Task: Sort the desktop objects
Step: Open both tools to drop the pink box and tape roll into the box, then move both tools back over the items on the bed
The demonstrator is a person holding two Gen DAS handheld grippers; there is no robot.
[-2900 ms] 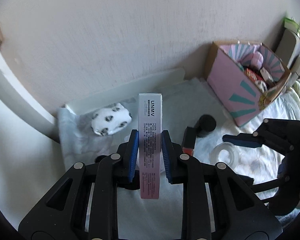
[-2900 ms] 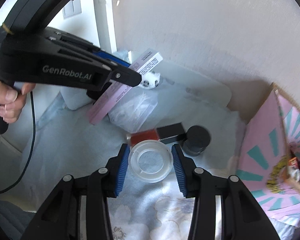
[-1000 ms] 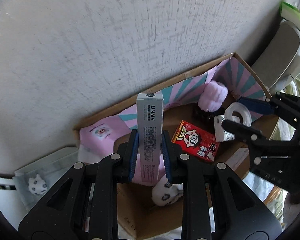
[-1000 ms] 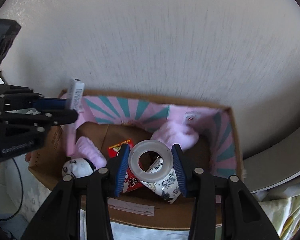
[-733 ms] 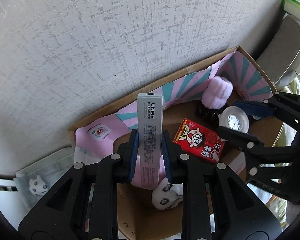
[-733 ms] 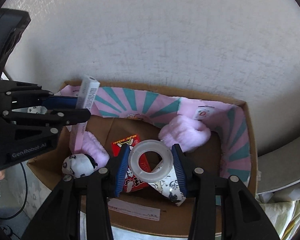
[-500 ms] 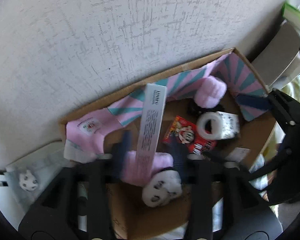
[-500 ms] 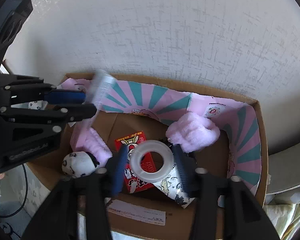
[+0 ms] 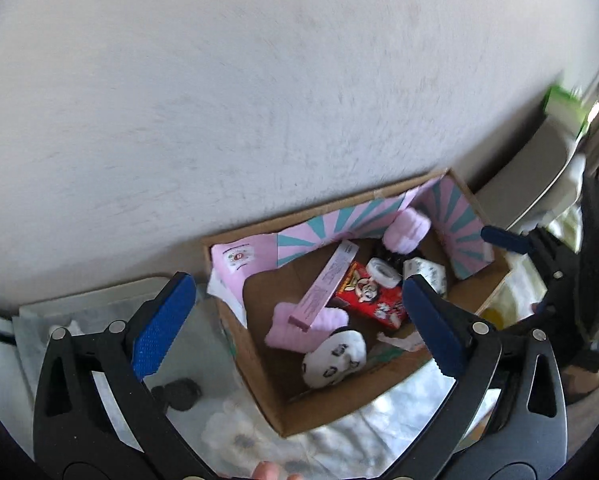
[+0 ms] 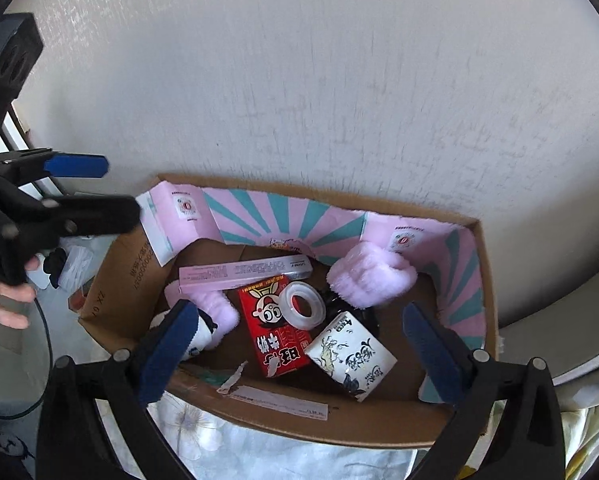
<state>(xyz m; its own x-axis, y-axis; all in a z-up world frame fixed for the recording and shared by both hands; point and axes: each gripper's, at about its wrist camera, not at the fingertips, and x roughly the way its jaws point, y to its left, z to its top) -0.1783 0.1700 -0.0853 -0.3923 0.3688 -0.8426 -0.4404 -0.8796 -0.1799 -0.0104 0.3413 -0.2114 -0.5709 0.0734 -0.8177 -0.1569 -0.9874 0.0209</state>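
Two things lie loose in the cardboard box [image 10: 484,320]: the long pink carton [image 10: 245,273] rests slantwise across a pink fluffy cloth [image 10: 215,306], and the clear tape roll [image 10: 302,305] sits on the red snack box [image 10: 273,330], beside a white patterned carton [image 10: 351,356]. Above them, the left gripper [image 9: 295,322] and right gripper [image 10: 299,356] have their jaws opening, nearly at full spread, with nothing held.
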